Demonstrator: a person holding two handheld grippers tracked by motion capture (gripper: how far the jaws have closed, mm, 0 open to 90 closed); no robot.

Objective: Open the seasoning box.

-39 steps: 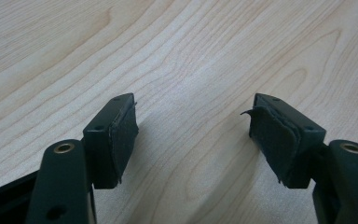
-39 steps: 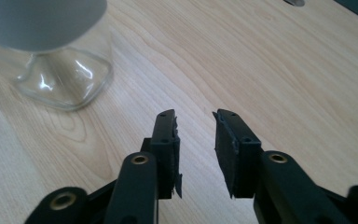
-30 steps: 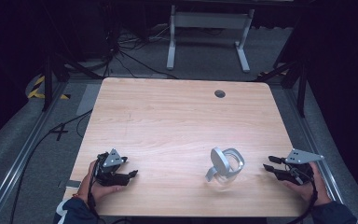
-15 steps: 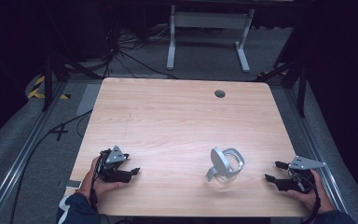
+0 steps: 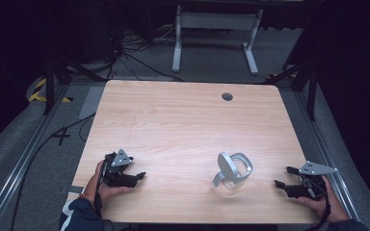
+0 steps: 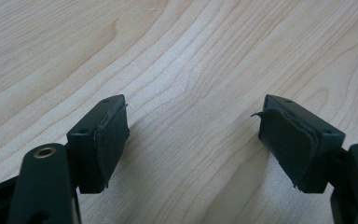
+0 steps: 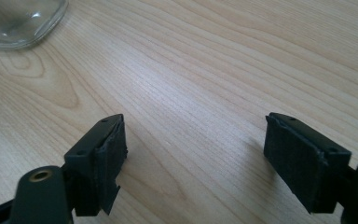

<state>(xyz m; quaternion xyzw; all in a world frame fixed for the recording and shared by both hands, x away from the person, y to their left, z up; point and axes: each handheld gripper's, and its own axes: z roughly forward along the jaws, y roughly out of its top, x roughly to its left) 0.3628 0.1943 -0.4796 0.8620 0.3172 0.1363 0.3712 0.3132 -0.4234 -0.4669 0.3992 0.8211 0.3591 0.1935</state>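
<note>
spans most of the high view: a pale wooden table (image 5: pixel 183 125), grain running across, a small dark round grommet (image 5: pixel 227 96) near its far edge. beyond that edge, on grey floor, a white metal stand (image 5: pixel 215 29) among loose black cables (image 5: pixel 125 57).

sits on the near right part of the table: a clear glass container (image 5: pixel 233 169) with a grey hinged lid standing raised at its left side, upright on the wood, well apart from both grippers. shows again as a clear rounded corner (image 7: pixel 21 21) at the upper left of the right gripper view.

rests at the near left of the table, held in the person's left hand (image 5: pixel 101 185): the left gripper (image 5: pixel 139 176), grey three-cornered plate on top, pointing toward the table's middle. jaws spread wide and just been opening a little further, bare wood between the pads (image 6: pixel 114 135) in the left gripper view, nothing pinched.

lies at the near right edge, held in the right hand (image 5: pixel 325 202): the right gripper (image 5: pixel 282 179), pointing left toward the glass container, with a clear gap of table between them. jaws stand apart with nothing gripped; opened wide within the last second, then almost no further. in the right gripper view the worn black pads (image 7: pixel 112 154) frame plain wood grain.

peeks in at the bottom left corner: a dark blue sleeve (image 5: pixel 79 216).
</note>
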